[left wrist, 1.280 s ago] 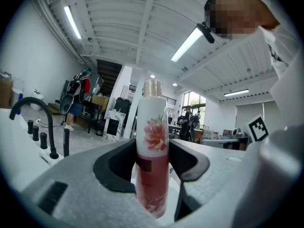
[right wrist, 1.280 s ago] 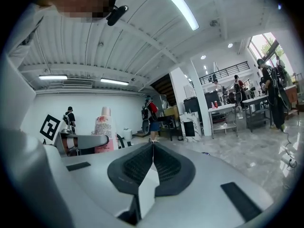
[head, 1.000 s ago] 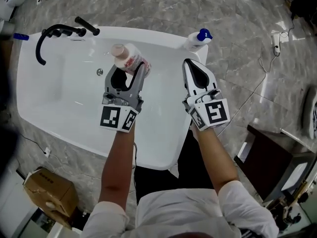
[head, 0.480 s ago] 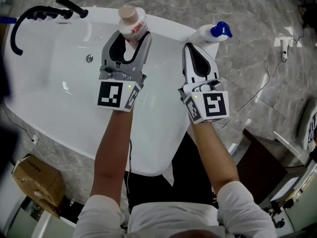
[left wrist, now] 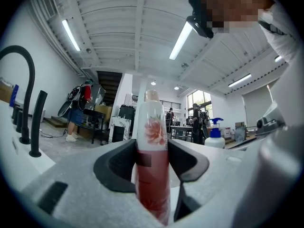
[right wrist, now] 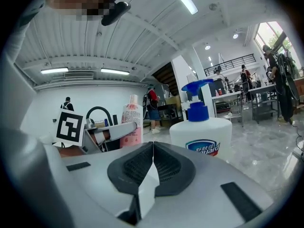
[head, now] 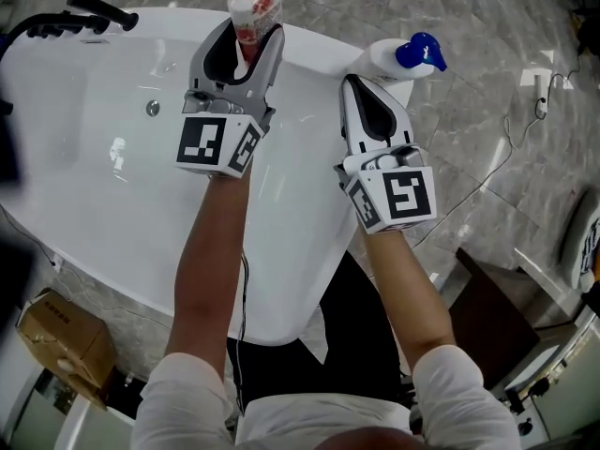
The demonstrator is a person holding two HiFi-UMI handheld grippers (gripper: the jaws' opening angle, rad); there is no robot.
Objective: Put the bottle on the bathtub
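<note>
The one pink, flower-printed bottle (head: 255, 3) is upright between the jaws of the left tongs (head: 246, 28), which press it from both sides, at the far rim of the single white bathtub (head: 112, 186). The right tongs (head: 352, 84) are closed tight on nothing. Just beyond them a second, white pump bottle (head: 398, 56) stands on the rim's corner. One black faucet (head: 66, 22) sits far left.

Blue-capped soap dispenser (head: 392, 59), black faucet (head: 58, 28), cardboard box (head: 58, 343)
</note>
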